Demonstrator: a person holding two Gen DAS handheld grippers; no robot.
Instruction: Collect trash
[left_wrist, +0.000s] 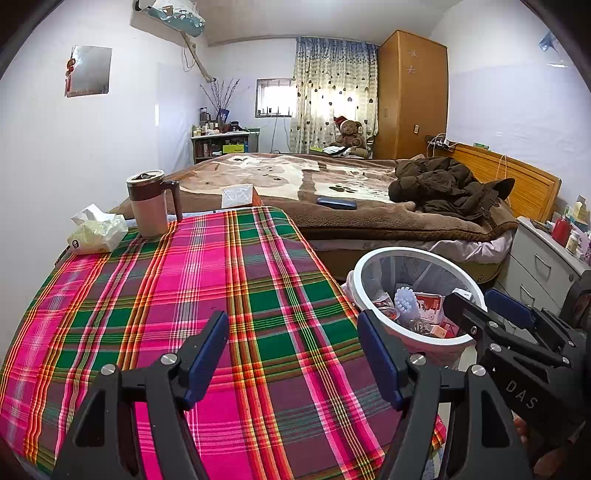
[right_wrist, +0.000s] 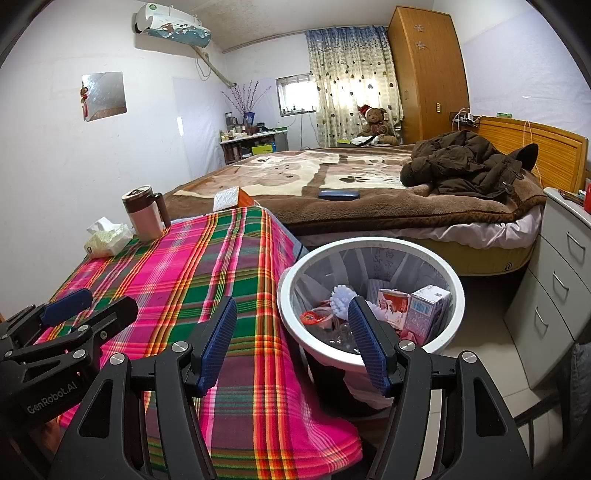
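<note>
**Blue pads apart, nothing held, bin already loaded**

Blue-padded jaws of the left gripper (left_wrist: 293, 354) stand well apart over the near end of the table (left_wrist: 221, 295), with only plaid cloth showing between them. Nothing is gripped. The right gripper (right_wrist: 291, 343) is likewise wide and empty: one finger sits over the table's edge, the other over the rim of the bin (right_wrist: 369, 354).

Taking the bin as landmark: it stands on the floor, right up against the table's side, probably so that rubbish can be carried or dropped in with a short move. Inside lie the task's things, the trash (right_wrist: 406, 310): cartons, a white knobbly ball, a small clear cup and other clear plastic. The right gripper hangs just above the bin's near rim; the left gripper is beside it, over the table. Both point slightly downward, which suits a pause after a drop or a look for the next piece.

Beyond the bin along the table, at the far end, stand a mug (left_wrist: 151, 206) and a tissue pack (left_wrist: 98, 232), upright and tidy; they look like keepers, not rubbish. Behind the bin is the bed (right_wrist: 369, 206), with a dark coat and a flat blue case on it.

By my reading the table holds no loose litter, so collection seems nearly or fully done.
</note>
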